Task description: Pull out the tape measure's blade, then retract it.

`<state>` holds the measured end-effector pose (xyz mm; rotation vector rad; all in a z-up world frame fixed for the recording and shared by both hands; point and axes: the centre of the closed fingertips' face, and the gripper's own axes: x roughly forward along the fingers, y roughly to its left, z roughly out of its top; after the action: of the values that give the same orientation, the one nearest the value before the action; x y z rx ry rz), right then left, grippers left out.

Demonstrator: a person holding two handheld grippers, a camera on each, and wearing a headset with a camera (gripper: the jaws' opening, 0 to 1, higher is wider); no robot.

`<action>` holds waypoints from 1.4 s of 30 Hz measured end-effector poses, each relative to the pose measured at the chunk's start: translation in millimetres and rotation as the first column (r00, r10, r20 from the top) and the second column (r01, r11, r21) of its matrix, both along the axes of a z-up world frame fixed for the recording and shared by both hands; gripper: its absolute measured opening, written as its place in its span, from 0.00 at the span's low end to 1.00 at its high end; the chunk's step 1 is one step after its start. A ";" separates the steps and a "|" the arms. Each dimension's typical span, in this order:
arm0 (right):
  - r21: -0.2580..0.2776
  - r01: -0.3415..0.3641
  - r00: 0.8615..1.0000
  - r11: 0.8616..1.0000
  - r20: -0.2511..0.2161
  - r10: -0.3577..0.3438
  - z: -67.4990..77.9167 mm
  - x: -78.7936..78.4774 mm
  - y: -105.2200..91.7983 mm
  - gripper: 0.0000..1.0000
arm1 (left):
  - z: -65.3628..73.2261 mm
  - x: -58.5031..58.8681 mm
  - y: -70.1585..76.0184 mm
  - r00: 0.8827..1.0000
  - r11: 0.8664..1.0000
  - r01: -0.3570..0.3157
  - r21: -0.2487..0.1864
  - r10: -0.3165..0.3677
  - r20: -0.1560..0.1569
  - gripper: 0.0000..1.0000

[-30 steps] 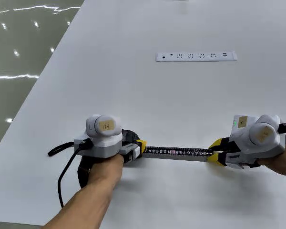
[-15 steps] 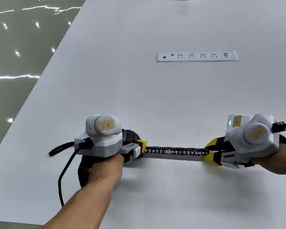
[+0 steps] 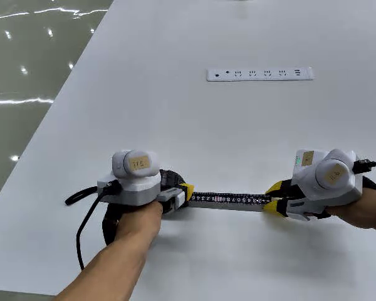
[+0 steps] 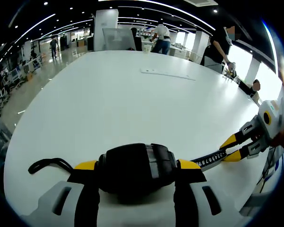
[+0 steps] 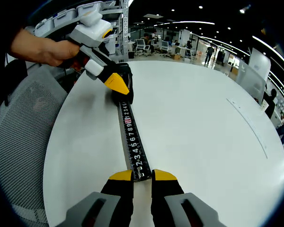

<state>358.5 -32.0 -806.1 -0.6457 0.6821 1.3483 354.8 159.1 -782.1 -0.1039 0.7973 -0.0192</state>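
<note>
On the white table (image 3: 175,113), the tape measure's case (image 4: 135,168) sits squeezed between the jaws of the left gripper (image 3: 178,191) and seems to rest on the surface, likely so it cannot slide under the pull. To the right of the case, the blade (image 5: 131,137) runs straight and low to the right gripper (image 5: 142,176), whose yellow tips are closed on the blade's end. This opposed hold keeps the short drawn length taut. A power strip (image 3: 260,74) lies well beyond the case, clear of the work.
</note>
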 end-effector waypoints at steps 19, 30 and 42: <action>0.018 -0.006 1.000 1.000 -0.011 0.006 2.7 -3.9 16.0 0.10 | 0.0 0.9 0.6 1.000 1.000 0.006 -0.011 -0.006 -0.004 0.58; 0.025 -0.014 1.000 1.000 -0.015 0.015 3.0 -5.2 26.5 0.10 | 0.5 0.7 0.4 1.000 1.000 0.007 -0.014 -0.007 -0.007 0.59; 0.017 -0.016 1.000 1.000 -0.013 0.016 2.3 -5.4 26.0 0.10 | 0.1 -0.1 -0.1 1.000 1.000 0.005 -0.018 -0.006 -0.010 0.59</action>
<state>353.1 -6.0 -803.7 -0.6299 0.6767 1.3730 354.8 159.0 -782.1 -0.1193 0.8075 -0.0313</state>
